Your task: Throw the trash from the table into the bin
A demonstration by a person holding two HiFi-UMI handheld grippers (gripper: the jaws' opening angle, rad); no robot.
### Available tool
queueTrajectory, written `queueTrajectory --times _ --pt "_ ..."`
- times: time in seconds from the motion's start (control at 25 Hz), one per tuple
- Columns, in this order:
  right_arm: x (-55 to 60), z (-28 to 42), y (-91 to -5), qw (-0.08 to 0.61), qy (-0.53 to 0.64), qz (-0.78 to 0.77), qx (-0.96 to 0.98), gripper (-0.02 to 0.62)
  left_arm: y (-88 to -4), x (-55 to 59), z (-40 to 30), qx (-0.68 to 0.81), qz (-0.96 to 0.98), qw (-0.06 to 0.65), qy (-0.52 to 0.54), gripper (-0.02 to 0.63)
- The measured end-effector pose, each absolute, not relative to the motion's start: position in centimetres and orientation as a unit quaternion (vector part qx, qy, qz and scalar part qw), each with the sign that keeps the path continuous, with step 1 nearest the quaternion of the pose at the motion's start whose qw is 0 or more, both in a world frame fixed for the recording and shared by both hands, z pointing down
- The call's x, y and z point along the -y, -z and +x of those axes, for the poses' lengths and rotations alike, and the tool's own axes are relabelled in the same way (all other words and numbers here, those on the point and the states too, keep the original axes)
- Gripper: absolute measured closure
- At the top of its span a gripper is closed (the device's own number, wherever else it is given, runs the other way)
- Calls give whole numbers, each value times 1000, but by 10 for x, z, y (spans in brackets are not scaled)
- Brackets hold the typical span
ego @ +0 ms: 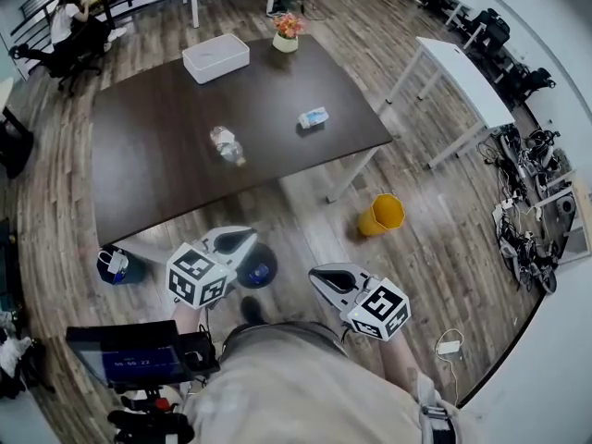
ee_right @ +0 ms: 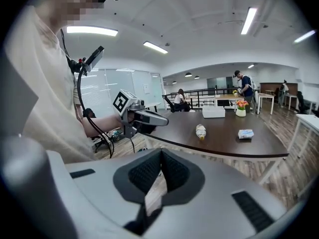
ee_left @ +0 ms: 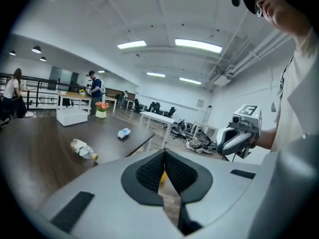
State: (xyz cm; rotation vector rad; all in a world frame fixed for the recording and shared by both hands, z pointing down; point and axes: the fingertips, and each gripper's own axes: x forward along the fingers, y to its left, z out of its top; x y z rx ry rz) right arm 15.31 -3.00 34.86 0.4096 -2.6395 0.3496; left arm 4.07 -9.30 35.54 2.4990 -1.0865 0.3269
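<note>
Both claws are closed tight with nothing in either. I see the left claw (ego: 246,240) and right claw (ego: 321,275) off the table (ego: 139,183), over the floor on its near side. The trash sits on the table: a crushed clear bottle (ego: 227,144) mid-table and a small blue-white packet (ego: 314,117) to its right, well apart. Packet print is too small for me to read. The yellow bin (ego: 382,215) is on the floor near the table's right corner. A white box (ego: 215,57) and flower pot (ego: 287,33) sit at the far edge. The only markings on the claws are black-white square markers.
</note>
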Motion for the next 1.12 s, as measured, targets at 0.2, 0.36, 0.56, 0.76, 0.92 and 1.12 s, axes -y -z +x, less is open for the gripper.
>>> queueTrajectory --times 0.2,0.36,0.56,0.76,0.92,1.12 --pt "17 203 -337 196 -107 148 964 584 -333 70 95 393 894 183 -113 592" --pt "-2 255 -338 190 -97 141 967 584 -332 45 143 407 887 184 -115 592" --pt "-23 324 -346 179 -80 146 970 584 -324 23 199 438 875 188 -85 592" --pt "-53 386 -359 139 -124 130 974 584 -323 -11 247 497 848 145 -116 594" --pt "-62 409 -358 107 -166 122 973 584 -312 -42 257 538 823 133 -122 594" --pt "-72 392 -347 93 -177 89 976 584 -288 -83 229 590 789 144 -92 594"
